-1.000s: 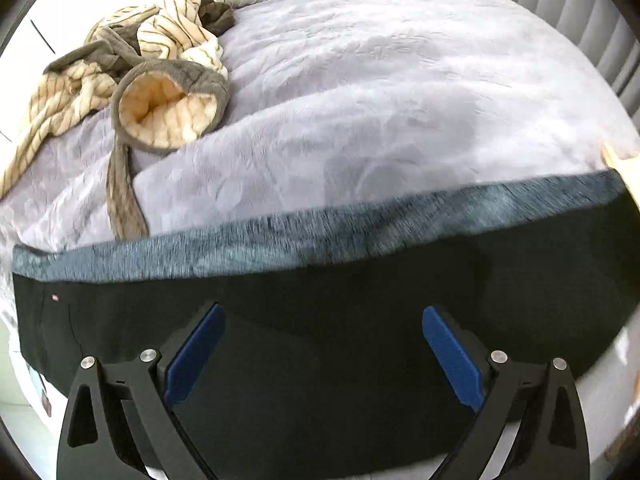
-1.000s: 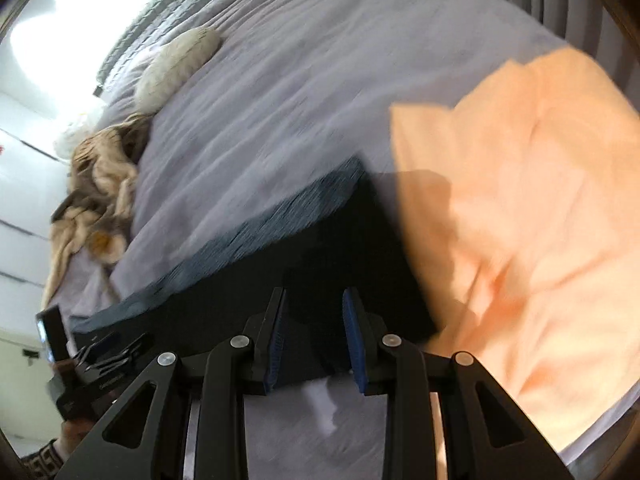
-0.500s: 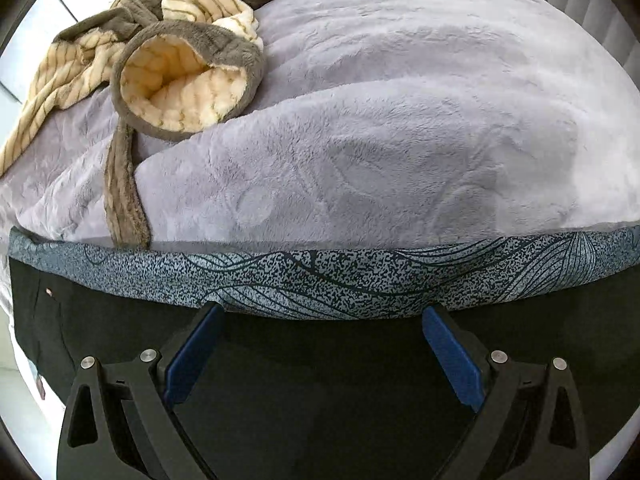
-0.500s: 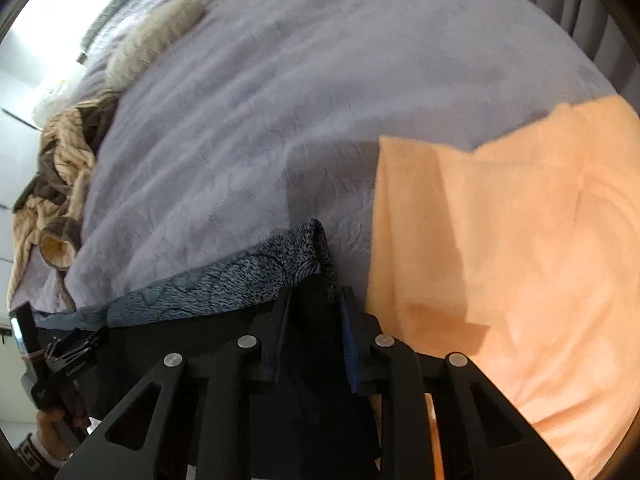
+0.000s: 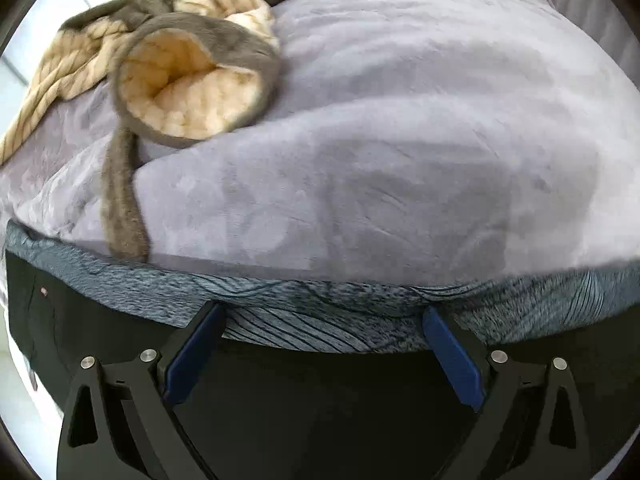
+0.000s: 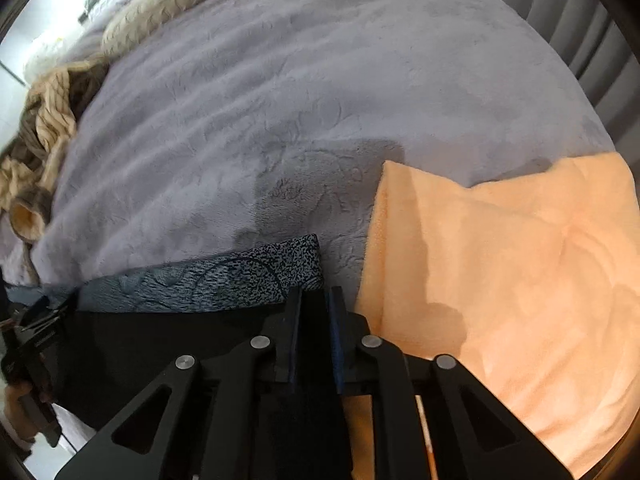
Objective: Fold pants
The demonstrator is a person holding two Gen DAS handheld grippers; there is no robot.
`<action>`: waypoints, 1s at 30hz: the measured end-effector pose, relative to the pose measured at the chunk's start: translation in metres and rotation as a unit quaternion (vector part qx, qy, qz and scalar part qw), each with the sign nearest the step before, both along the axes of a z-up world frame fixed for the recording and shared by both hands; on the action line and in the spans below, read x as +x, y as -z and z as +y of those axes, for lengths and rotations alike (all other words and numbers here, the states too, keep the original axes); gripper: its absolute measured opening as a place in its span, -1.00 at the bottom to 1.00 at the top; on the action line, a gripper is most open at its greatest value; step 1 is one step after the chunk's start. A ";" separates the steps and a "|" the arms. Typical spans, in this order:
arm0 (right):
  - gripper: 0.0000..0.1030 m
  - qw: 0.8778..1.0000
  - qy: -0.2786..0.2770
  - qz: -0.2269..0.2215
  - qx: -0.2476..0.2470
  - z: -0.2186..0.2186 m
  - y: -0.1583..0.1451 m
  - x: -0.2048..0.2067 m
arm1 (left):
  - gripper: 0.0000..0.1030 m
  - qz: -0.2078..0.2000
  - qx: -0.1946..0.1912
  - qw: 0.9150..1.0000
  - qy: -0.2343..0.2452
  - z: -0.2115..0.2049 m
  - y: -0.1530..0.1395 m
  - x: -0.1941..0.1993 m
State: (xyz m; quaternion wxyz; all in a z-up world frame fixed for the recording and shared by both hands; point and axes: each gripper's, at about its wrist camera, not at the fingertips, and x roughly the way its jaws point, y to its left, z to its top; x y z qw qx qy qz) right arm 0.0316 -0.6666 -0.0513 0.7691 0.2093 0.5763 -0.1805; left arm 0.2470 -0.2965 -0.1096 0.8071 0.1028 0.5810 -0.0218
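Note:
Black pants [image 5: 320,400] with a grey-blue patterned waistband [image 5: 320,320] lie across the near edge of a lilac bed. My left gripper [image 5: 320,328] is open, its blue pads [image 5: 192,354] spread over the waistband with the black cloth beneath. My right gripper [image 6: 314,320] is shut on the black cloth of the pants [image 6: 160,344] at the right end of the waistband [image 6: 240,276]. The left gripper [image 6: 32,344] shows at the far left of the right wrist view.
A beige and brown striped garment [image 5: 180,68] lies heaped at the back left. An orange towel [image 6: 512,280] lies right of the pants. A knitted cushion [image 6: 156,12] lies far back. The lilac blanket [image 5: 400,140] covers the bed.
Both grippers have moved forward over the pants towards the waistband. The right gripper has closed on the cloth at the waistband's right end. The left gripper stays open.

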 end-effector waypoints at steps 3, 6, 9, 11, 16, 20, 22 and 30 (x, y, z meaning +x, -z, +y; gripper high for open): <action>-0.64 0.999 0.004 -0.031 0.005 0.012 -0.019 -0.017 | 0.95 -0.036 0.011 0.999 0.004 0.014 -0.017 0.002; -0.60 0.997 -0.014 -0.067 0.024 0.036 -0.031 -0.023 | 0.95 -0.032 0.039 0.999 -0.006 0.037 -0.013 0.008; -0.35 0.996 -0.034 -0.075 0.039 0.070 -0.031 -0.017 | 0.95 -0.013 0.065 0.997 -0.044 0.070 -0.006 0.011; -0.19 0.995 -0.057 -0.076 0.031 0.094 -0.030 -0.015 | 0.95 -0.015 0.053 0.996 -0.072 0.096 -0.012 0.008; -0.19 0.993 -0.101 -0.046 0.047 0.137 -0.013 -0.013 | 0.95 -0.007 0.078 0.994 -0.075 0.135 -0.002 -0.005; -0.19 0.995 -0.089 -0.015 0.047 0.149 0.007 -0.026 | 0.95 0.001 0.049 0.996 -0.077 0.153 0.013 -0.005; -0.19 0.998 -0.053 -0.009 0.043 0.141 0.008 -0.031 | 0.95 0.001 0.038 0.997 -0.068 0.159 0.016 0.000; -0.18 0.994 0.058 -0.032 0.085 0.166 -0.015 -0.057 | 0.95 0.024 0.004 1.000 0.003 0.196 0.010 0.005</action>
